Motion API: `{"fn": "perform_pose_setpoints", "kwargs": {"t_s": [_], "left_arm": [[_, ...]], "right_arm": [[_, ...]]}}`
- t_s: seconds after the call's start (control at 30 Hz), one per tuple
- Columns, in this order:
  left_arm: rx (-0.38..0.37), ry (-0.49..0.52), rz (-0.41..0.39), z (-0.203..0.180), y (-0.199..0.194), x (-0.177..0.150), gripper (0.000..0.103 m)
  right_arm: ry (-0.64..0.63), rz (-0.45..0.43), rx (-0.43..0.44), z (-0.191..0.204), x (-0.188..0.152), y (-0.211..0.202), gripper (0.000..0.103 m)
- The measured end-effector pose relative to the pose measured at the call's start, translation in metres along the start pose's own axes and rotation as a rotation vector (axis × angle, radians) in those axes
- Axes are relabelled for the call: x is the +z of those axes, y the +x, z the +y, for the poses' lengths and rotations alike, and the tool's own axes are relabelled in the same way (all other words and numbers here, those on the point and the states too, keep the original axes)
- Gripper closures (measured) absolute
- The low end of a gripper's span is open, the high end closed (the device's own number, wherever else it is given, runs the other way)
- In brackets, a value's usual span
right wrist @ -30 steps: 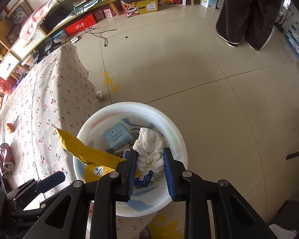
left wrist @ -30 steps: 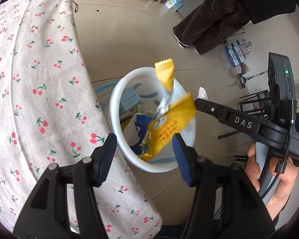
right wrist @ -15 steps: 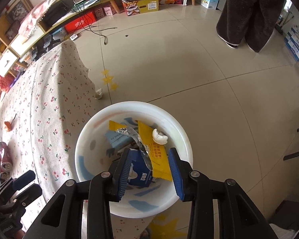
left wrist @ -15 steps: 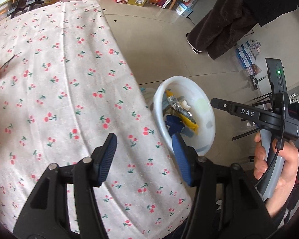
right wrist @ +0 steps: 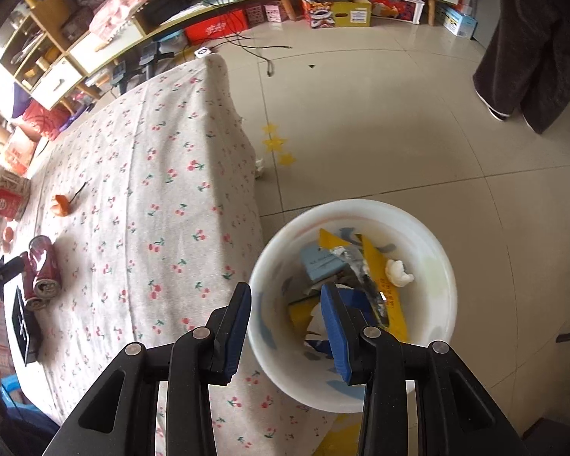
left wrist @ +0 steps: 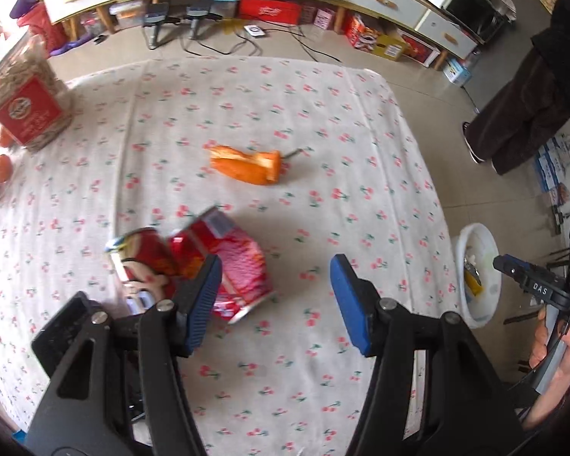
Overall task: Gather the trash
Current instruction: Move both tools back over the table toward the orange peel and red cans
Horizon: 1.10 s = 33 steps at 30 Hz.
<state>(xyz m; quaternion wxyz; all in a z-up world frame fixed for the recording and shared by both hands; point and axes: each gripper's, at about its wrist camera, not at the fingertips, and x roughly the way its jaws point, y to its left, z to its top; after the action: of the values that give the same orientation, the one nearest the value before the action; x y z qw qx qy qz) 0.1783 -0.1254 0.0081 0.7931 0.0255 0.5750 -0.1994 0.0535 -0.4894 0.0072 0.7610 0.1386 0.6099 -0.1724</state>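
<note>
Left gripper [left wrist: 275, 300] spread and empty above the cherry-print tablecloth [left wrist: 323, 121], crushed red cans [left wrist: 193, 262] just left of it; right gripper [right wrist: 287, 326] spread, empty, over the white bin [right wrist: 442, 266] holding wrappers.

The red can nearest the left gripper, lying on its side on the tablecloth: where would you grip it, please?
Probably across its round body, mid-length, coming from above. The red can lies on its side, crumpled, open end towards the camera, so fingers closing on both curved flanks should hold. A second can crowds its left flank.
</note>
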Motion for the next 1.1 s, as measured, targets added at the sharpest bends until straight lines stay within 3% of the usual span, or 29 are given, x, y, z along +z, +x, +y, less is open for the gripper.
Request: {"fn": "perform_pose_setpoints", "kwargs": {"t_s": [0.17, 0.27, 0.37, 0.5, 0.7, 0.9, 1.1], "left_arm": [[0.021, -0.108, -0.007, 0.064, -0.015, -0.015, 0.041], [0.039, -0.125, 0.000, 0.086, -0.017, -0.025, 0.041], [0.008, -0.145, 0.010, 0.095, -0.015, -0.030, 0.041], [-0.023, -0.112, -0.003, 0.085, -0.018, -0.034, 0.041], [-0.052, 0.008, 0.019, 0.048, -0.004, -0.039, 0.041], [-0.062, 0.046, -0.005, 0.027, 0.008, -0.032, 0.041], [-0.038, 0.064, 0.002, 0.008, 0.028, -0.022, 0.041]], "right_arm": [[-0.071, 0.018, 0.052, 0.038, 0.006, 0.008, 0.064], [-0.105, 0.055, 0.087, 0.063, 0.011, 0.022, 0.064], [-0.153, 0.066, 0.164, 0.098, 0.012, 0.026, 0.064], [-0.239, 0.037, 0.219, 0.151, 0.017, 0.022, 0.064], [-0.370, 0.006, 0.172, 0.215, 0.022, 0.046, 0.064], [-0.424, -0.002, 0.121, 0.239, 0.032, 0.067, 0.064], [-0.375, -0.052, 0.130, 0.235, 0.050, 0.059, 0.064]]}}
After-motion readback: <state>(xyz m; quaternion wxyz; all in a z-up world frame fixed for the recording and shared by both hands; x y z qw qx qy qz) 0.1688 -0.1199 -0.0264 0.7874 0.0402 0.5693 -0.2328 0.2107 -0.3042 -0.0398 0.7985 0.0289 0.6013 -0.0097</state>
